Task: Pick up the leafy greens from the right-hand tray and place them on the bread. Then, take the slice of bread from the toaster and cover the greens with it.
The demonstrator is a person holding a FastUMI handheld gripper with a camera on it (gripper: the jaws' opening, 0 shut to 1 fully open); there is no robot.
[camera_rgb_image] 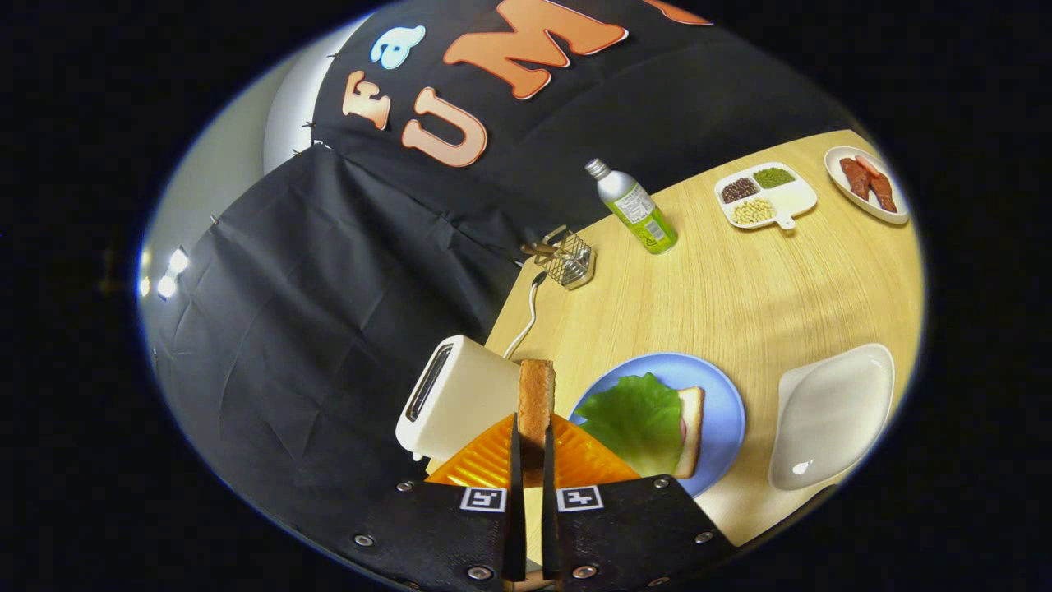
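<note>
The bread slice (536,395) is clamped edge-up between the fingers of the gripper (532,460), near the toaster (456,400); the second step is judged in hand, greens (637,419) already laid on the bread (692,429) on the plate (727,411). Next, the slice should be carried right and laid flat over the greens. Open table (723,288) is available beyond the plate; the empty tray (834,411) is set just right of it.

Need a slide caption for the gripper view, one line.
Gripper shut on toast slice, lifted beside the toaster; greens already on bread on the blue plate.
</note>
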